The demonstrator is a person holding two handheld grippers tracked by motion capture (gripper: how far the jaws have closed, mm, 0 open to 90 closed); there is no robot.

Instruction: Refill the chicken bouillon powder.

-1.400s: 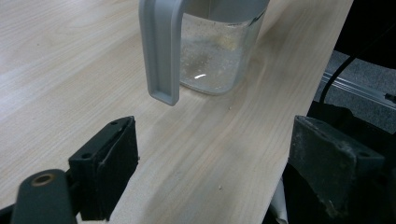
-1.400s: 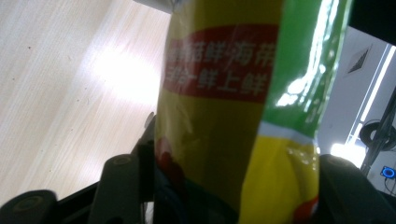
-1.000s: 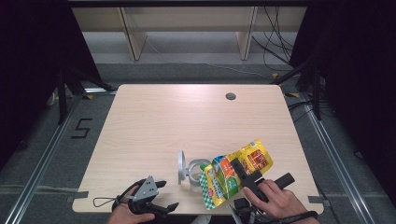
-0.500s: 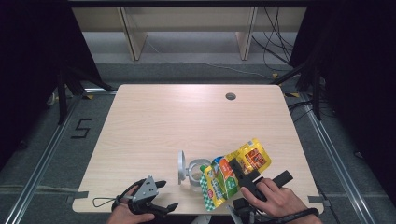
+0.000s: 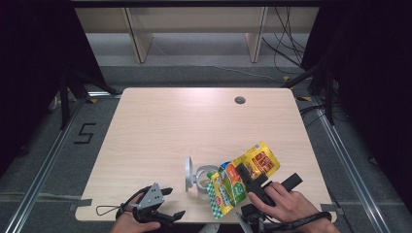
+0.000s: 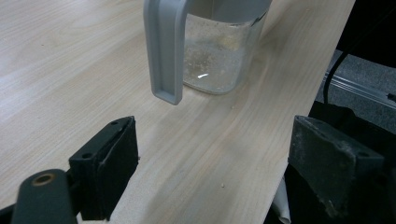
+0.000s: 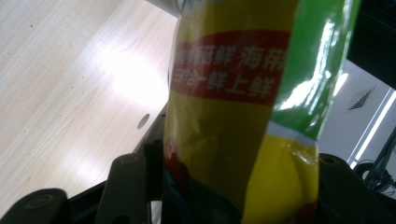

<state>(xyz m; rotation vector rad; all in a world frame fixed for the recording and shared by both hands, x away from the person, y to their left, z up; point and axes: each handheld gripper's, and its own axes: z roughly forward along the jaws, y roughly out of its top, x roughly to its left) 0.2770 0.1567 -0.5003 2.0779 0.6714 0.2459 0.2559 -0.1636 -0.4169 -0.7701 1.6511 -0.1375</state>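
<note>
The yellow-green snack bag (image 5: 241,178) was clamped in the right gripper (image 5: 252,185) above the clear jug (image 5: 201,178), long axis slanting from near-left to far-right. The left gripper (image 5: 163,209) was held open at the light wooden table (image 5: 194,126)'s near edge, grey floor (image 5: 43,160) around.

Wooden table (image 5: 160,131) taking up the middle of the high view, w/ a small round hole (image 5: 239,100) sitting near its far right corner. Pale shelf unit (image 5: 194,29) standing beyond the far edge, on grey floor (image 5: 204,73). Black cables (image 5: 286,53) trailing across the floor at far right. A "5" mark (image 5: 85,133) lying on the floor left of the table. Metal rails (image 5: 46,165) running along both sides, left & right.
</note>
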